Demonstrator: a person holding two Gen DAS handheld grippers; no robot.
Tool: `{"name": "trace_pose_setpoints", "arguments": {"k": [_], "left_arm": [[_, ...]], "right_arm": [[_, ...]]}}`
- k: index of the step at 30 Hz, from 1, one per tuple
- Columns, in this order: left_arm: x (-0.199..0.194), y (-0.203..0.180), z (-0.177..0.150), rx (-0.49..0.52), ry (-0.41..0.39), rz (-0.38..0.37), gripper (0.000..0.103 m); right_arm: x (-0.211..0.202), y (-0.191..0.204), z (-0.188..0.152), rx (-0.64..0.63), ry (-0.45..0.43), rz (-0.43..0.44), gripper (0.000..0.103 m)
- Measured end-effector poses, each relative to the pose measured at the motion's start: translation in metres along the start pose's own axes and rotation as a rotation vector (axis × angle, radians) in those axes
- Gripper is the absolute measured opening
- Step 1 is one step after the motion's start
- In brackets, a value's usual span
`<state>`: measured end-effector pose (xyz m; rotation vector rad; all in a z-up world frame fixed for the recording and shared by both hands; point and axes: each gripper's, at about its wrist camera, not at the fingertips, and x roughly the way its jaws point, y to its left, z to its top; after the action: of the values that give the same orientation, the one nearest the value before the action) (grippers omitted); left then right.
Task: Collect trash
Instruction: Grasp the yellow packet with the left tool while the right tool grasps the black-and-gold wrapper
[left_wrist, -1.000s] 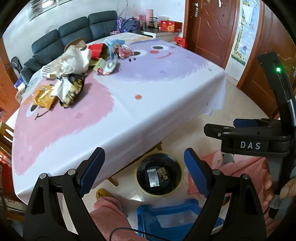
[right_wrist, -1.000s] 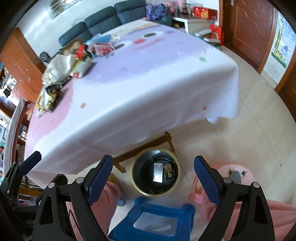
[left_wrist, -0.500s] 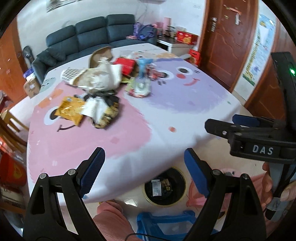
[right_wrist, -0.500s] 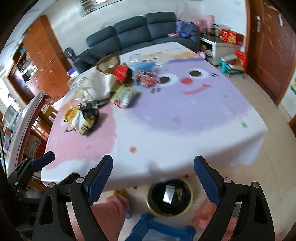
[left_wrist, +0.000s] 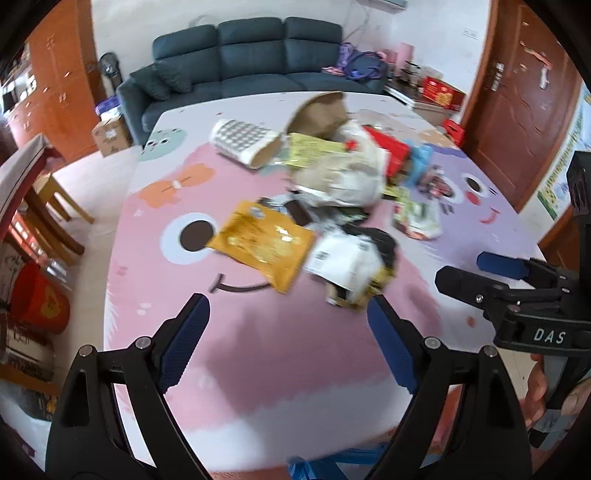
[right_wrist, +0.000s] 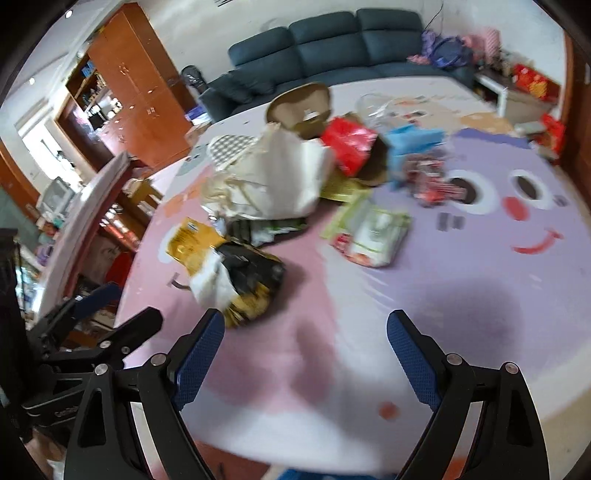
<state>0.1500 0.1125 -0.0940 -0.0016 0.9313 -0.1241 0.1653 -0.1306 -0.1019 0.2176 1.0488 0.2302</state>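
Observation:
A heap of trash lies on the table's pink and purple cloth: a yellow snack bag, a black and white crumpled wrapper, a big white bag, a red packet, a green and white packet and a brown paper bag. My left gripper is open and empty above the near pink part, short of the yellow bag. My right gripper is open and empty above the cloth, its left finger close to the black wrapper.
A dark blue sofa stands behind the table. Wooden cabinets and a chair are on the left, a brown door on the right. A blue stool shows below the table's near edge.
Both grippers have swung up from the floor bin and stool to above the table and closer to the trash heap. Both stayed open and empty. The bin has left view.

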Motion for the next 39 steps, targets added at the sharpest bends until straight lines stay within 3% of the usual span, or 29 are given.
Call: {"name": "trace_pose_setpoints", "arguments": {"k": [4,13,14,16,17,26,31,34,35,39], "left_arm": [[0.017,0.025,0.012,-0.066,0.018,0.002,0.086],[0.066,0.069,0.037,-0.156,0.091,-0.036,0.085],[0.071,0.07,0.04,-0.155,0.101,-0.041,0.085],[0.082,0.073,0.045,-0.158,0.12,-0.056,0.085],[0.087,0.074,0.048,-0.159,0.131,-0.072,0.085],[0.119,0.063,0.064,-0.087,0.19,-0.137,0.083],[0.13,0.046,0.066,-0.002,0.207,-0.126,0.065],[0.128,0.038,0.064,0.038,0.192,-0.09,0.04],[0.128,0.035,0.064,0.05,0.188,-0.068,0.026],[0.123,0.031,0.06,0.016,0.191,-0.094,0.01]], "right_arm": [[0.037,0.005,0.017,0.057,0.047,0.093,0.091],[0.082,0.026,0.029,0.058,0.054,0.129,0.09],[0.081,0.03,0.026,0.05,0.055,0.131,0.088],[0.083,0.038,0.022,0.025,0.065,0.168,0.062],[0.085,0.041,0.021,0.015,0.07,0.186,0.058],[0.064,0.045,0.021,-0.012,-0.02,0.08,0.055],[0.058,0.033,0.022,0.022,-0.033,0.067,0.055],[0.052,0.03,0.018,0.031,-0.036,0.064,0.055],[0.047,0.032,0.015,0.033,-0.037,0.064,0.055],[0.036,0.031,0.009,0.029,-0.043,0.064,0.055]]}}
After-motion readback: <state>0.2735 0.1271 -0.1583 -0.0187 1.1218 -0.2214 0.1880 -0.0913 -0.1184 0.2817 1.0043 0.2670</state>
